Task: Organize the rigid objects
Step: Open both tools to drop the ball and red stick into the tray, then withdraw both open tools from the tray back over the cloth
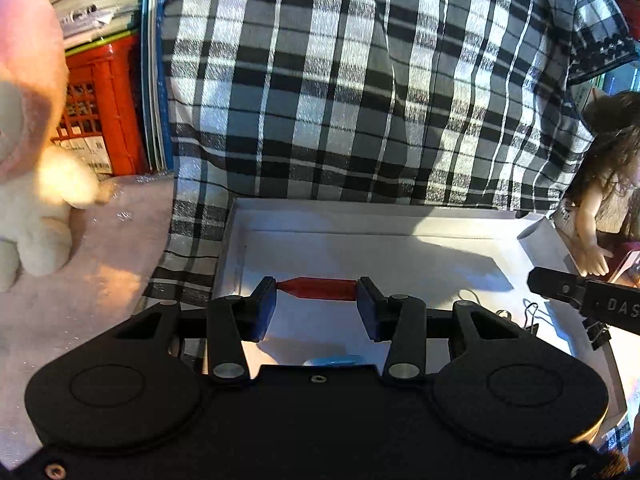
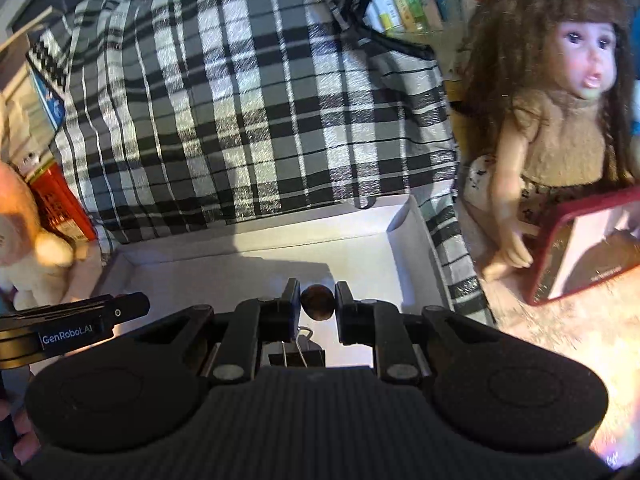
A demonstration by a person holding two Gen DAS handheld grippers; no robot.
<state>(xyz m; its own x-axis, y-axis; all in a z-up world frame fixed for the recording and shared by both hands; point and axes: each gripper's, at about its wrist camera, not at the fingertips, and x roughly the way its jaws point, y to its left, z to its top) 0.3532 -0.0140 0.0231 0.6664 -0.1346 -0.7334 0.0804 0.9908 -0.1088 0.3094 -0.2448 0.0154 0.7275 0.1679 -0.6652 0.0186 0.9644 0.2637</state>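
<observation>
A red stick-shaped piece is pinched end to end by the left gripper, and a small dark ball is squeezed by the right gripper. Both are held over the white box, where black clips already lie. It seems the putting-in step is in hand; next, each piece should be lowered onto a bare spot and let go.

"GenRobot.AI" stands on the left hand-held gripper; "DAS" shows on the right hand-held gripper, cut off.
</observation>
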